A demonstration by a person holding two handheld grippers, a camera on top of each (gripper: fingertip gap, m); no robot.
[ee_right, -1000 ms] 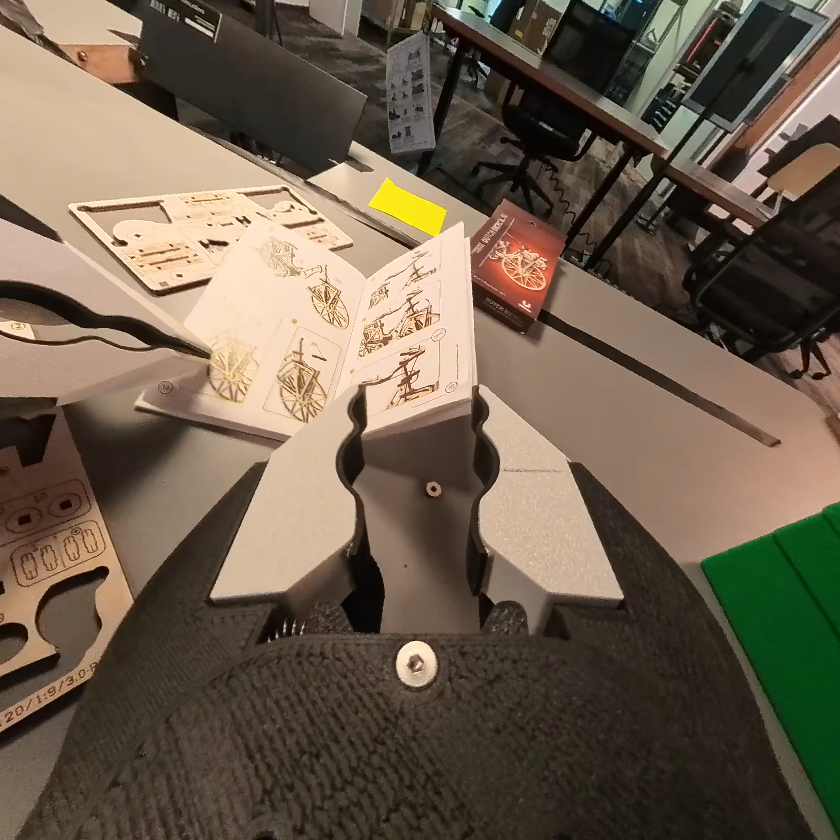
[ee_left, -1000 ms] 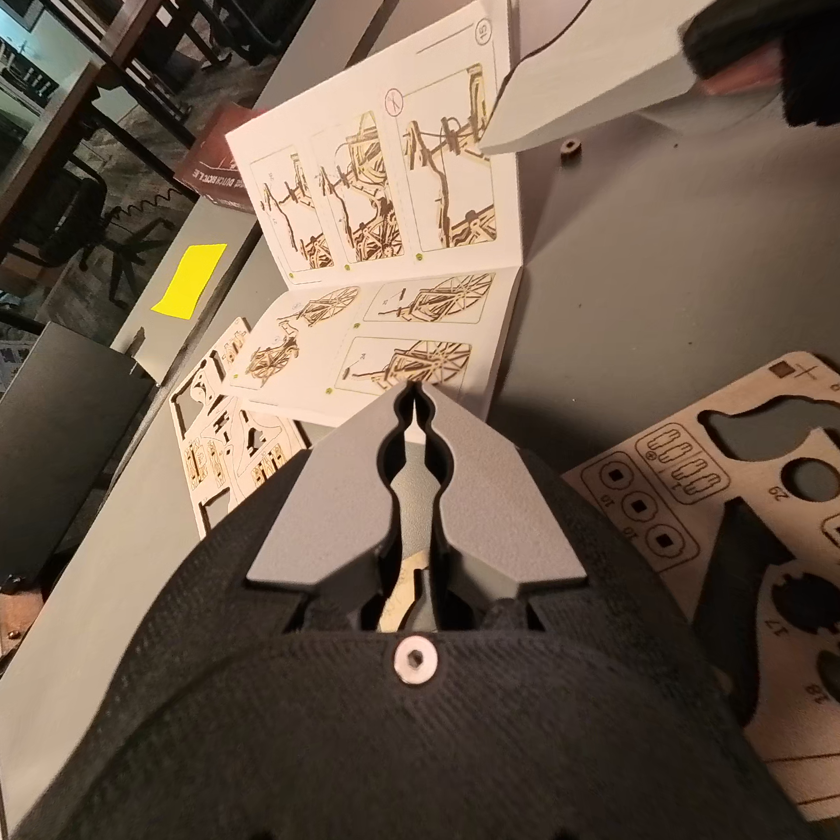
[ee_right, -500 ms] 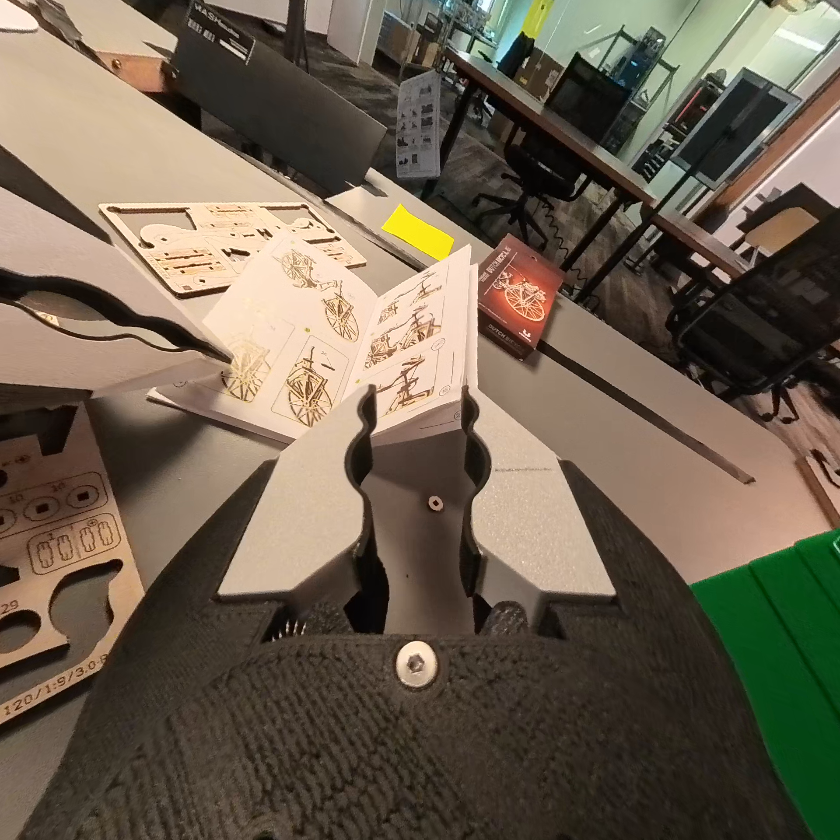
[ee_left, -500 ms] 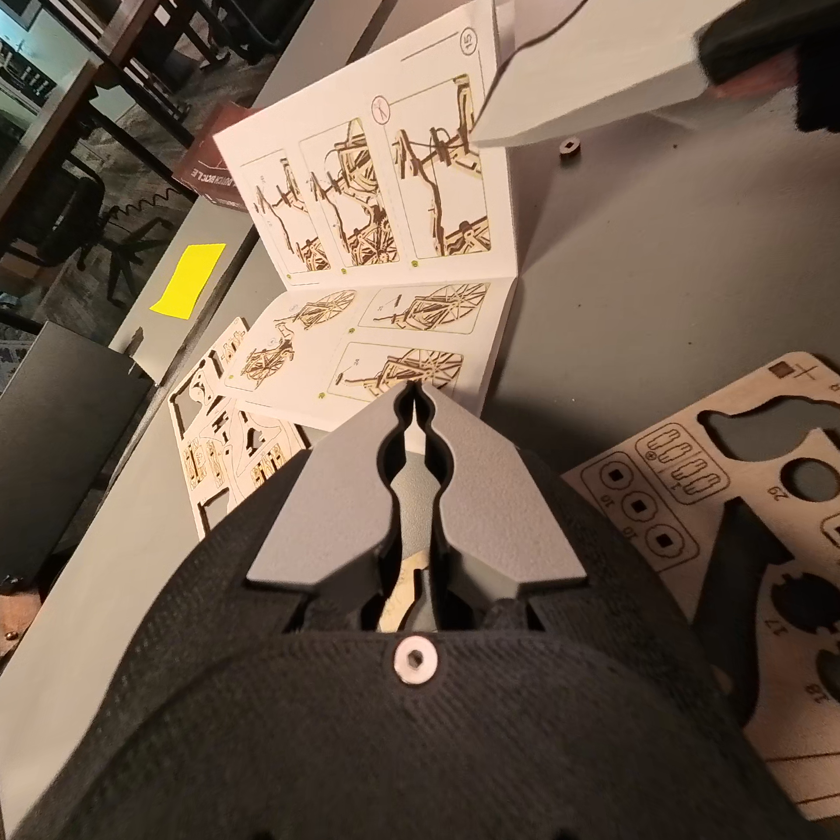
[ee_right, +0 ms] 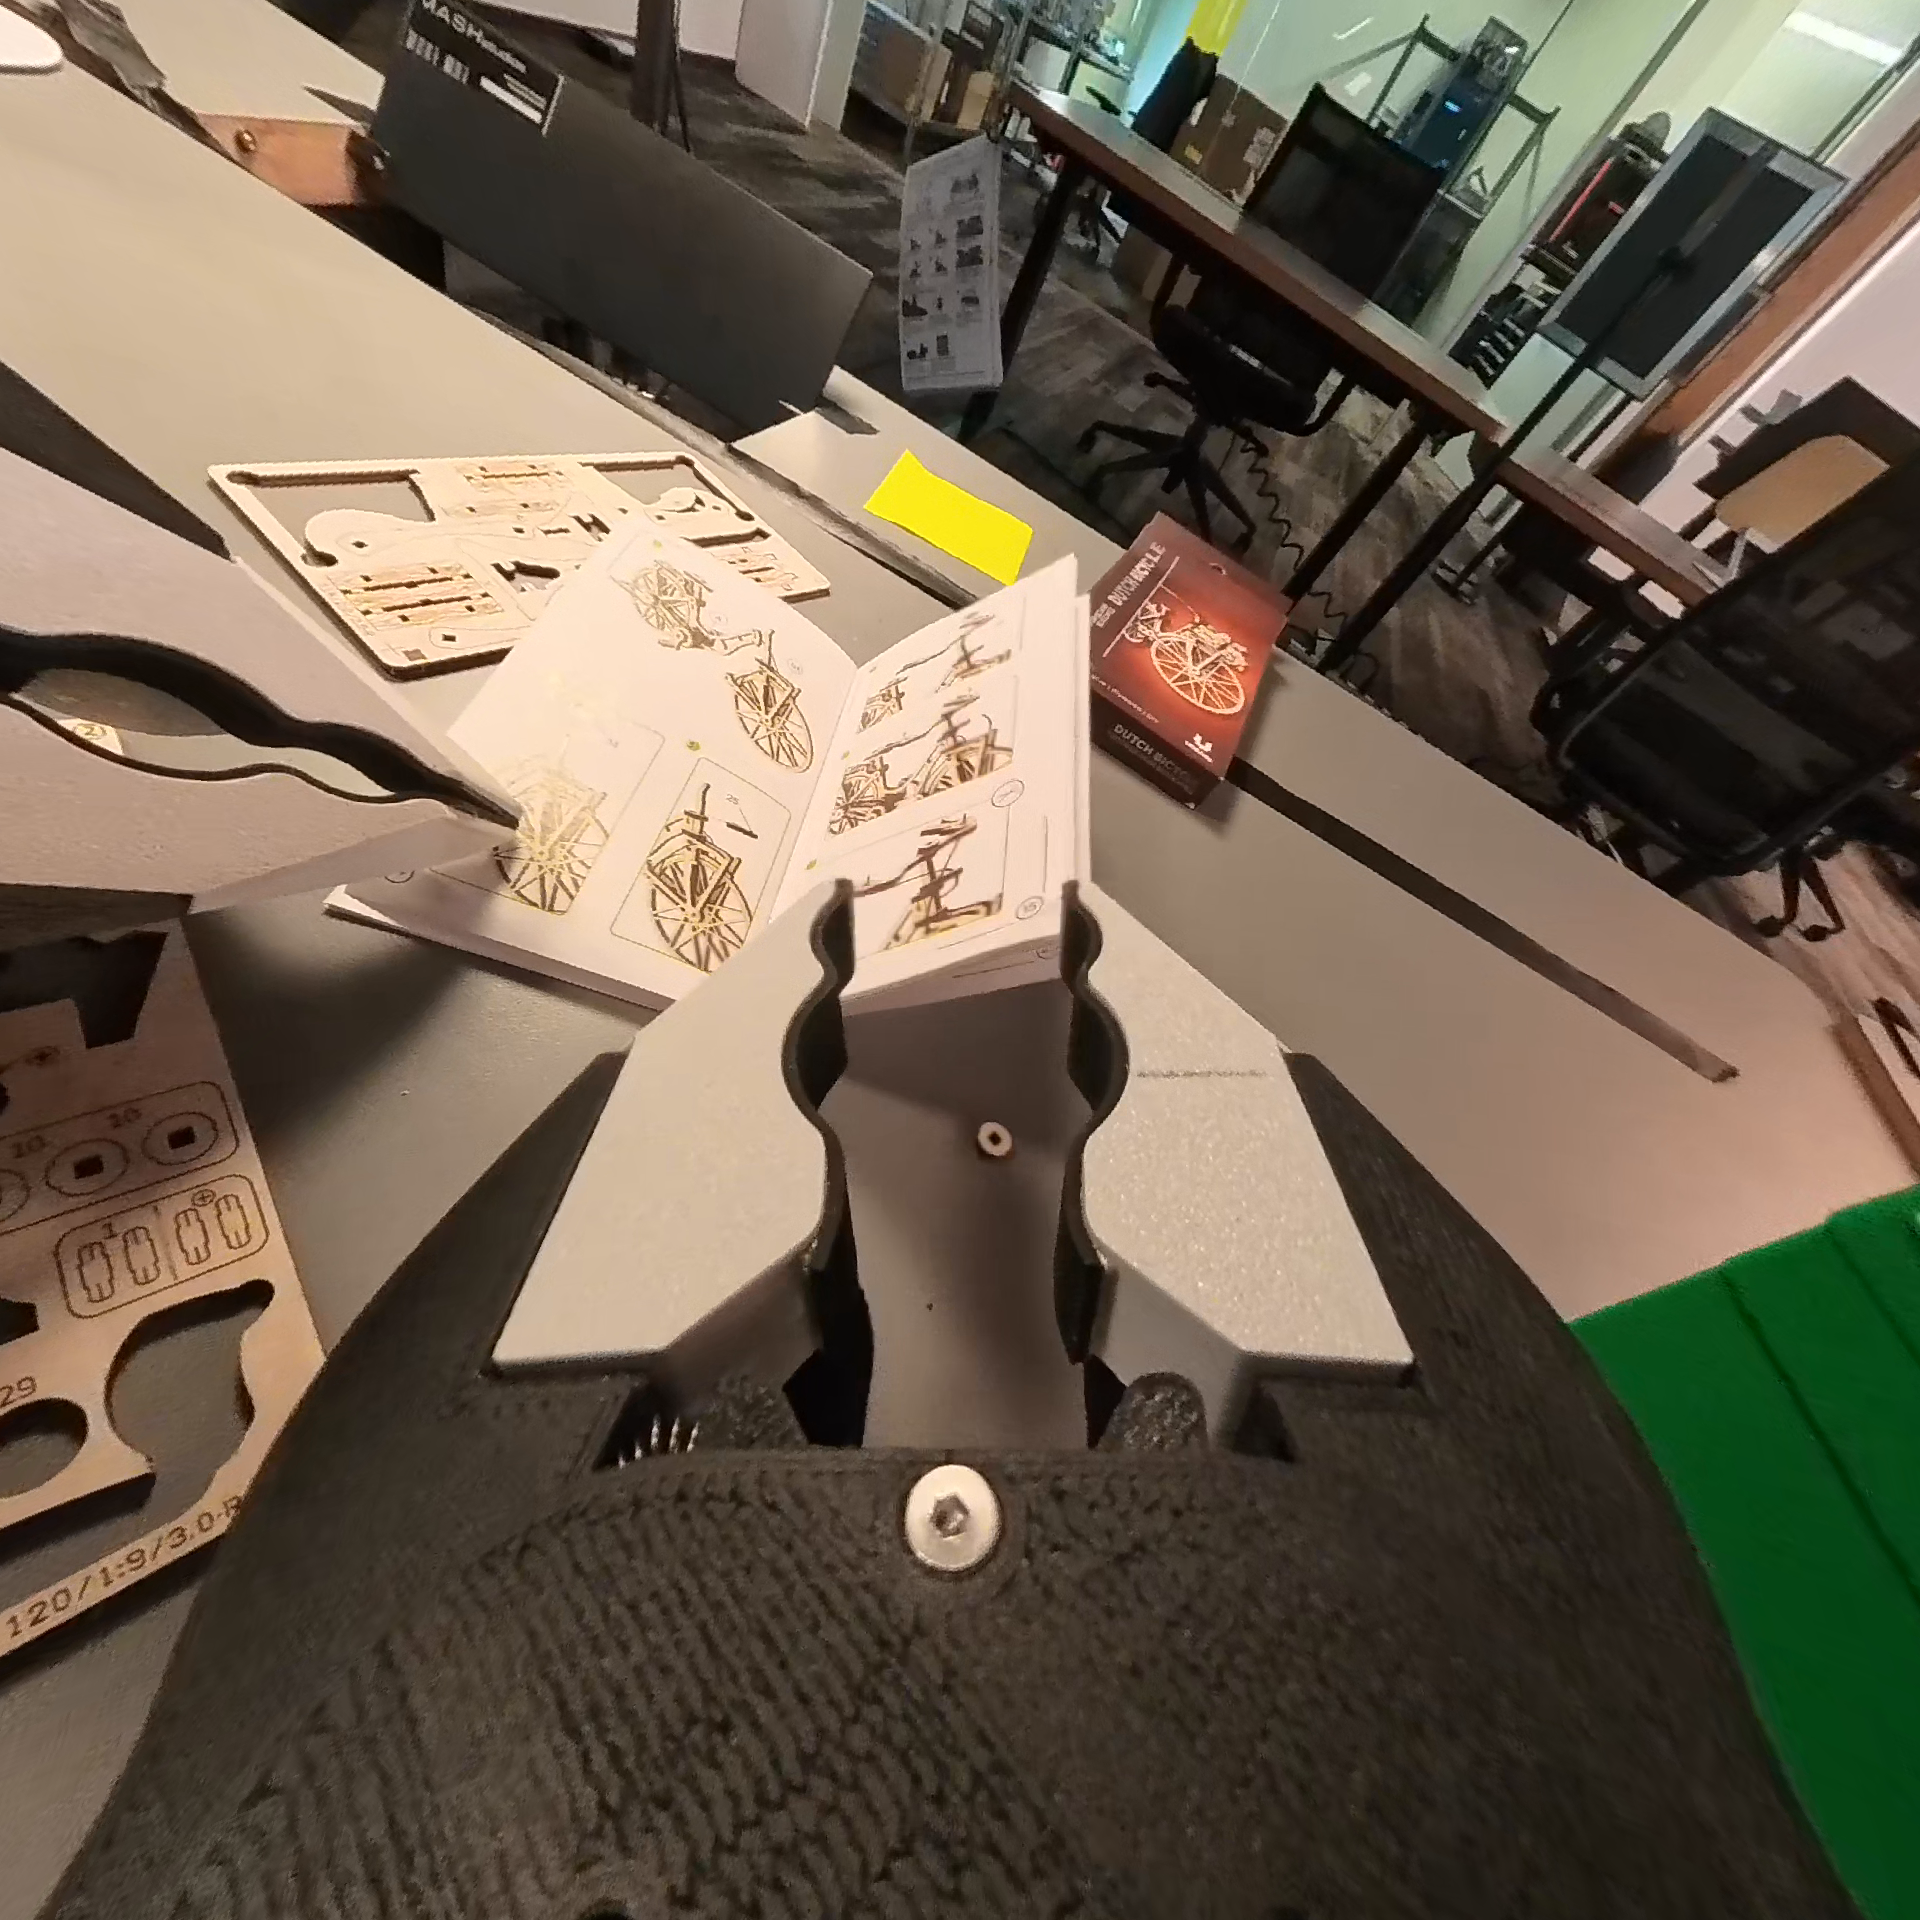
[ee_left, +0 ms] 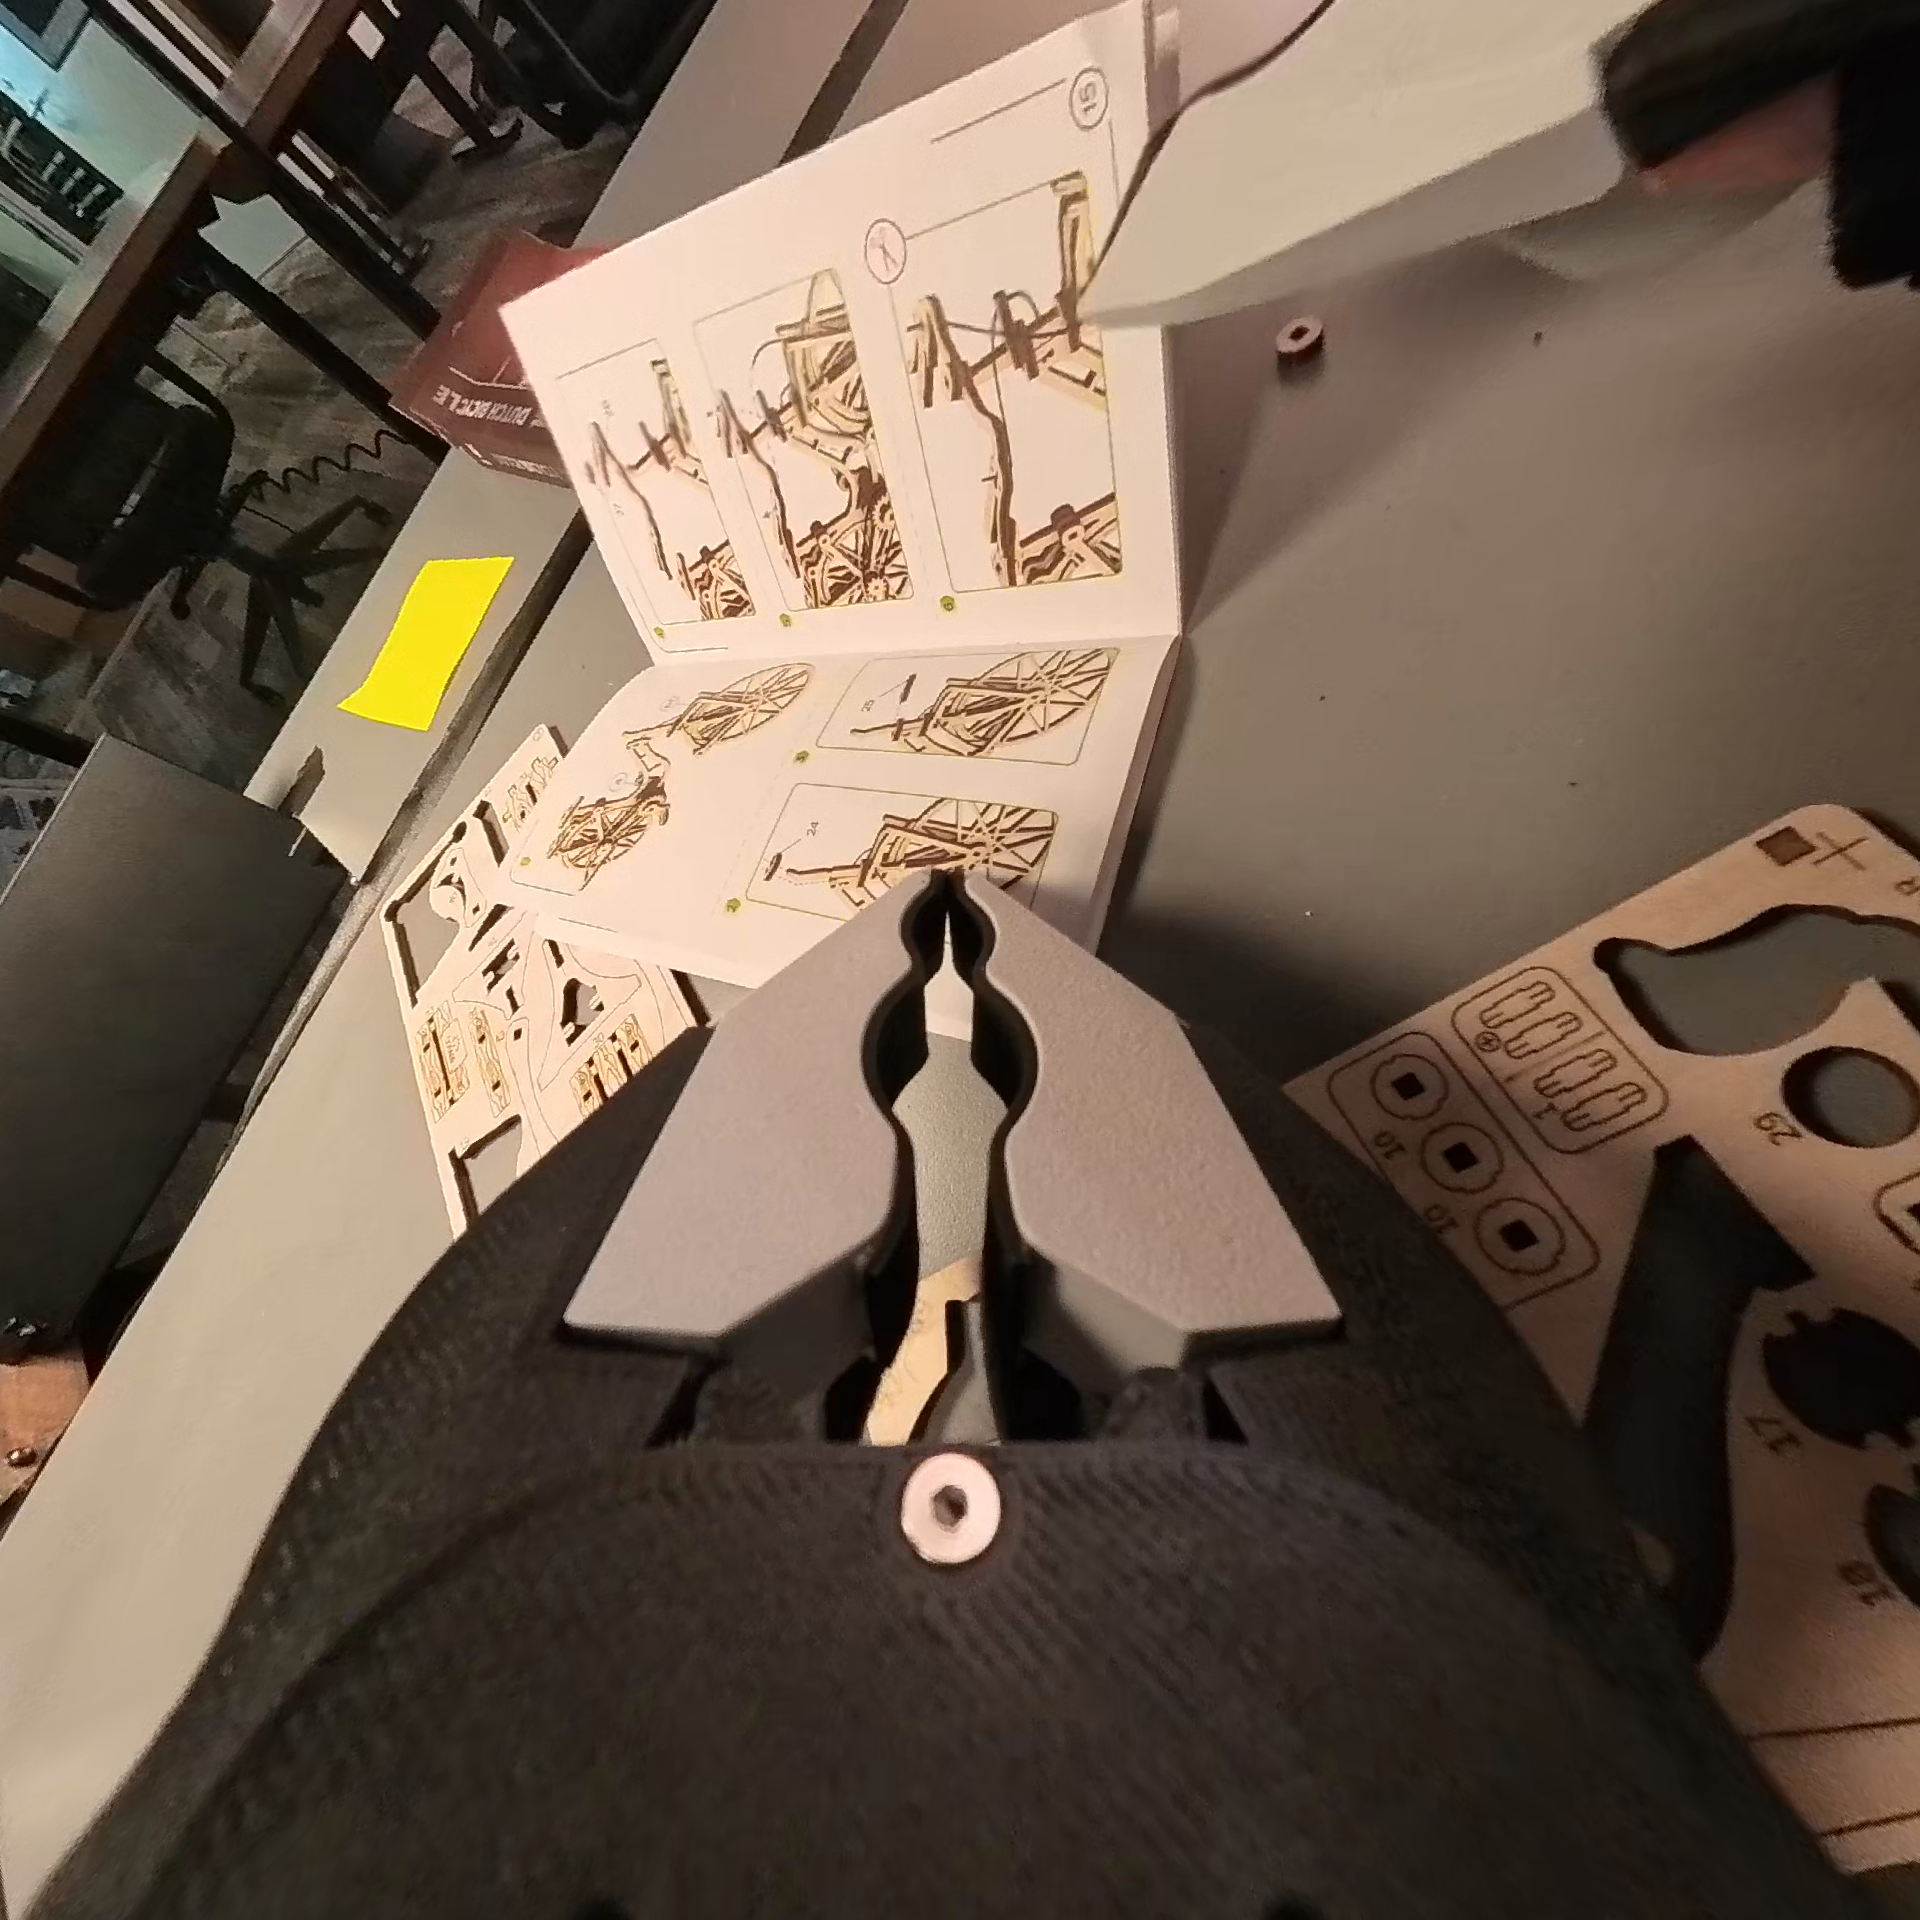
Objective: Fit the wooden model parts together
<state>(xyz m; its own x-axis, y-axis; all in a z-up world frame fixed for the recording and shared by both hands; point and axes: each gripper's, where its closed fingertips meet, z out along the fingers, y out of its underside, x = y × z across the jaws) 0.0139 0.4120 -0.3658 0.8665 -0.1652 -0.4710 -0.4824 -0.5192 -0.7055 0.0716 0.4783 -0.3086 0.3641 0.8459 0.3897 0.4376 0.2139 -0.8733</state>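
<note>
My left gripper [ee_left: 951, 883] is shut, with a thin pale wooden part [ee_left: 920, 1351] showing between its fingers near the base. It hovers over the near edge of the open instruction booklet [ee_left: 883, 727]. It also shows in the right wrist view [ee_right: 509, 821], at the left. My right gripper [ee_right: 956, 894] is open and empty, low over the grey table. A small wooden ring [ee_right: 994, 1141] lies on the table between its fingers. The right gripper shows in the left wrist view [ee_left: 1127, 197] at the top right, with the ring [ee_left: 1297, 338] below it.
A wooden parts sheet with cut-outs [ee_left: 1558, 1091] [ee_right: 156, 1247] lies beside the left gripper. A second sheet [ee_left: 488, 997] [ee_right: 468, 561] lies beyond the booklet [ee_right: 727, 748]. A dark red box [ee_right: 1184, 675], a yellow note [ee_right: 951, 514] and a green block [ee_right: 1766, 1455] are nearby.
The right wrist view has tilted up a little and shows more of the room; the ring stays between its open fingers. The left gripper has barely moved and stays shut.
</note>
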